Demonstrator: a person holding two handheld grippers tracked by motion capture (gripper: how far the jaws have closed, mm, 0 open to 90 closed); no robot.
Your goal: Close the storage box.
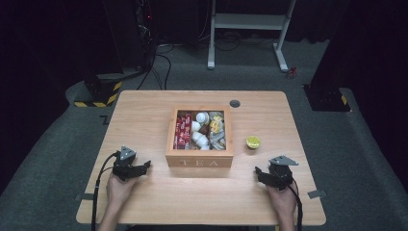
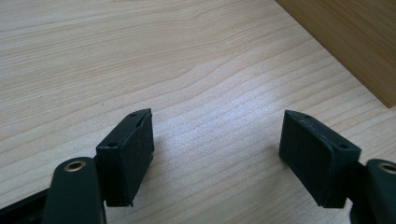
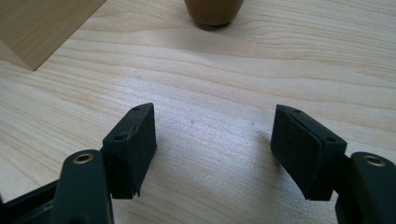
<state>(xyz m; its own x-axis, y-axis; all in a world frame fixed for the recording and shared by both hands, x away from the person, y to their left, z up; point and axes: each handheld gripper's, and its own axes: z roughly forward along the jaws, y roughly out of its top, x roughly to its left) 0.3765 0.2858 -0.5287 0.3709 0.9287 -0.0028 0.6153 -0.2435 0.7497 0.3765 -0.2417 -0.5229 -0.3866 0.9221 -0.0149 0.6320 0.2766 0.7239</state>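
Left tool [image 1: 147, 165] rested on the counter [image 1: 144, 110] near its front-left corner, held in the person's left hand [image 1: 119, 188]. In the left gripper view its jaws stood wide apart, nothing between the pads, bare wood under the gap. Right tool [image 1: 259, 172] rested near the front-right corner in the right hand [image 1: 283, 201]. In the right gripper view its jaws also stood well apart, empty, touching only the counter.

One wooden box [image 1: 199, 161] marked TEA sat mid-counter, between the two tools and nearer the front edge than the back. It was open at the top, with three compartments side by side: red packets [image 1: 182, 130] on the left, white pods [image 1: 199, 131] in the middle, yellow and grey sachets [image 1: 217, 130] on the right. Individual counts were too small to read.

One small cup [image 1: 253, 142] with yellow-green content stood just right of the box, ahead of the right tool. One dark round grommet [image 1: 235, 103] was set near the back edge.
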